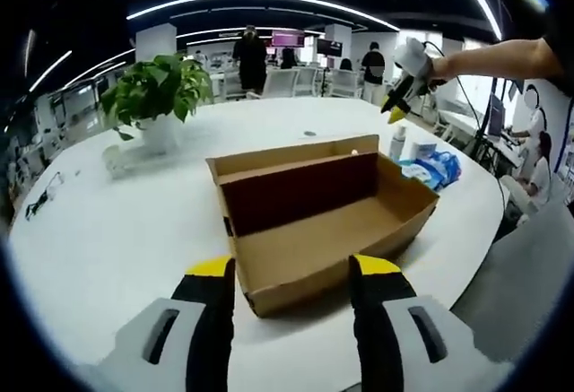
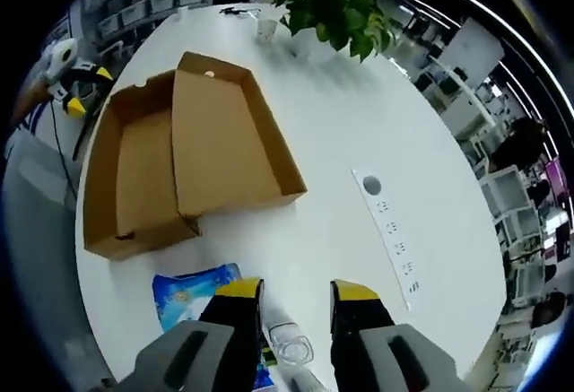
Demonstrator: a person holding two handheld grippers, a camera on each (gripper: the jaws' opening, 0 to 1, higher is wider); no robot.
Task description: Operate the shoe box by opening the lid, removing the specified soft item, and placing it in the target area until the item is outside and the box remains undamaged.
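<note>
The cardboard shoe box (image 1: pixel 314 222) lies open on the white table, its lid (image 1: pixel 296 154) folded back, and its inside looks bare. My left gripper (image 1: pixel 294 271) is open just before the box's near corner, touching nothing. From above, the box (image 2: pixel 134 177) and its lid (image 2: pixel 229 141) spread side by side. A soft blue packet (image 2: pixel 202 289) lies on the table outside the box, beside my open right gripper (image 2: pixel 296 291). The same packet (image 1: pixel 435 169) sits right of the box. The right gripper (image 1: pixel 404 87) hangs high above it. The left gripper (image 2: pixel 76 78) shows at the box's far side.
A potted plant (image 1: pixel 157 96) stands behind the box. A small clear bottle (image 1: pixel 397 141) is by the packet, its top (image 2: pixel 291 349) below my right jaws. A socket strip (image 2: pixel 395 239) is set into the table (image 1: pixel 108 230). People stand at far desks.
</note>
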